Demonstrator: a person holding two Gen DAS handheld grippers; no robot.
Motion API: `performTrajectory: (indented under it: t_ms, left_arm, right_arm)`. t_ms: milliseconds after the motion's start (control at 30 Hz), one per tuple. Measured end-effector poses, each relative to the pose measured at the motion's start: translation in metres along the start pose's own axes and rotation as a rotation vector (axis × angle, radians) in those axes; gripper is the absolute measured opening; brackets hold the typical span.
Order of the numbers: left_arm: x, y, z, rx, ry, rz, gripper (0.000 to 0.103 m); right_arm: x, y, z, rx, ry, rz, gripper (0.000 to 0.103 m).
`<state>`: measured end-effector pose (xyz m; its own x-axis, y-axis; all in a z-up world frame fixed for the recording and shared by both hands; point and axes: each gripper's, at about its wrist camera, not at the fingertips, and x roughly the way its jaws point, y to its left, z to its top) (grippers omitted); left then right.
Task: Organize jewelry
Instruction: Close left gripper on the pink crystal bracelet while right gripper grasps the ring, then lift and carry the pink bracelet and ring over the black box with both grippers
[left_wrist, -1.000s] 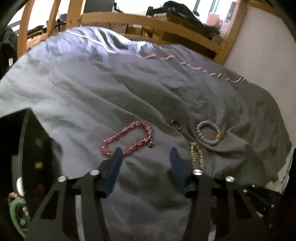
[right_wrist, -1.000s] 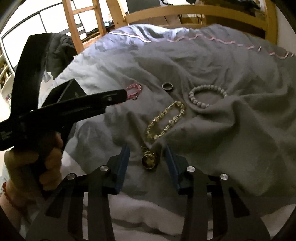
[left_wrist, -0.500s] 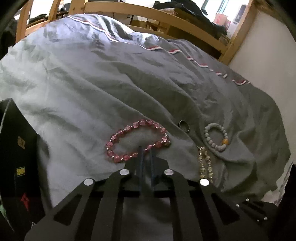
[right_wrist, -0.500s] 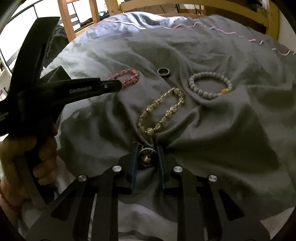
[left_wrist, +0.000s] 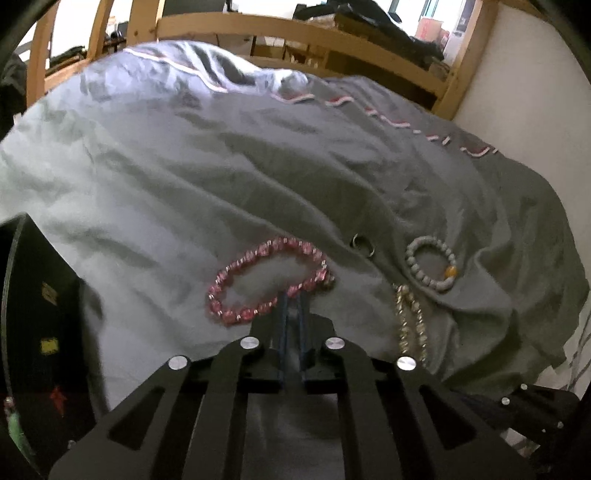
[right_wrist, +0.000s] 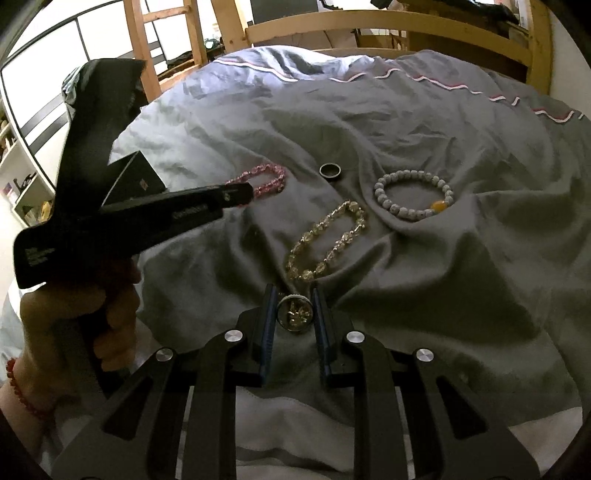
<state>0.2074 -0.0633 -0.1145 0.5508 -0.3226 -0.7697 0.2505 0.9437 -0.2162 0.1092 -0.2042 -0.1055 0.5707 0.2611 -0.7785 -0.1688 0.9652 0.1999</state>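
Left wrist view: left gripper (left_wrist: 293, 299), jaws drawn together on the near strand of the pink bead bracelet (left_wrist: 266, 280), which lies as a loop on the grey duvet (left_wrist: 184, 184); a second ago these jaws stood wide apart short of it, so the grasp is new and the bracelet reads as ready to lift. Black box (left_wrist: 33, 314) at the left edge, near the bracelet, judged the likely container. Small dark ring (left_wrist: 363, 243), grey bead bracelet (left_wrist: 430, 264) with one amber bead, and clear crystal bracelet (left_wrist: 410, 321) lie to the right, each apart from the others. Right wrist view: right gripper (right_wrist: 293, 302), jaws closed in on a round gold-flecked pendant (right_wrist: 295, 314), blue pads (right_wrist: 267, 321) touching its rim on both sides; a second ago they stood open around it, so this piece too is now caught. Crystal bracelet just beyond the pendant; whether a link joins them cannot be told. Ring, grey bracelet and pink bracelet sit further off, the left tool's tip at the last. Judgement: two pieces secured, three still loose on the bedding; none yet stowed.
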Motion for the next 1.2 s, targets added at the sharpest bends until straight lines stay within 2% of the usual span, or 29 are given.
performTrajectory:
  t_ms: [67, 133, 233, 300, 367, 433, 533, 667, 800, 833, 900, 933, 967, 1033, 1100, 1133, 1167, 1200]
  left_arm:
    - [0.003, 0.000, -0.001, 0.006, -0.003, 0.020, 0.038]
    - [0.002, -0.001, -0.002, 0.012, -0.011, 0.027, 0.048]
    - [0.005, -0.002, -0.002, 0.020, -0.003, 0.032, 0.048]
    - [0.007, 0.002, -0.002, 0.010, 0.007, 0.036, 0.035]
    - [0.008, 0.007, -0.003, -0.013, 0.018, 0.027, 0.016]
    - [0.008, 0.015, -0.003, -0.049, 0.021, 0.013, 0.004]
    - [0.004, 0.018, -0.002, -0.070, 0.008, -0.006, 0.001]
    - [-0.012, 0.009, 0.002, -0.044, -0.048, -0.025, 0.000]
    - [-0.015, 0.000, 0.006, 0.006, -0.069, 0.005, 0.000]
    - [-0.013, -0.002, 0.005, 0.014, -0.071, 0.027, 0.004]
    - [-0.005, -0.002, 0.002, 0.016, -0.049, 0.055, 0.028]
    - [-0.002, -0.001, 0.002, 0.017, -0.048, 0.063, 0.051]
    - [-0.001, -0.001, 0.001, 0.023, -0.061, 0.075, 0.054]
    - [0.003, 0.000, 0.001, 0.028, -0.043, 0.081, 0.054]
    - [0.007, 0.004, 0.000, 0.014, -0.023, 0.081, 0.035]
    - [0.010, 0.008, 0.000, -0.003, -0.002, 0.071, 0.015]
    - [0.013, 0.012, 0.000, -0.021, 0.014, 0.054, 0.008]
    - [0.014, 0.016, 0.000, -0.041, 0.019, 0.038, 0.008]
  right_arm:
    - [0.001, 0.000, 0.000, 0.001, 0.005, 0.002, 0.020]
    - [0.002, 0.000, 0.001, 0.009, 0.010, 0.003, 0.020]
    - [0.003, -0.002, 0.001, 0.020, 0.015, 0.007, 0.020]
    - [0.003, -0.001, 0.000, 0.023, 0.014, 0.007, 0.020]
    - [0.003, -0.001, 0.000, 0.024, 0.013, 0.008, 0.021]
    - [0.003, -0.001, 0.000, 0.023, 0.014, 0.009, 0.021]
    - [0.003, -0.001, 0.000, 0.025, 0.013, 0.008, 0.021]
    - [0.003, -0.002, 0.000, 0.034, 0.010, 0.012, 0.021]
    - [0.004, 0.000, 0.000, 0.034, 0.017, 0.018, 0.021]
    - [0.004, -0.001, 0.000, 0.033, 0.018, 0.020, 0.021]
    - [0.005, 0.000, 0.000, 0.028, 0.021, 0.021, 0.021]
    - [0.005, 0.000, 0.000, 0.027, 0.021, 0.021, 0.020]
    - [0.005, 0.001, 0.000, 0.027, 0.022, 0.023, 0.020]
    - [0.005, 0.000, 0.000, 0.027, 0.023, 0.022, 0.021]
    - [0.005, 0.000, 0.000, 0.030, 0.025, 0.022, 0.021]
    - [0.005, 0.000, 0.000, 0.031, 0.027, 0.022, 0.021]
    - [0.006, 0.000, -0.001, 0.031, 0.028, 0.022, 0.021]
    - [0.005, 0.000, -0.001, 0.032, 0.029, 0.022, 0.021]
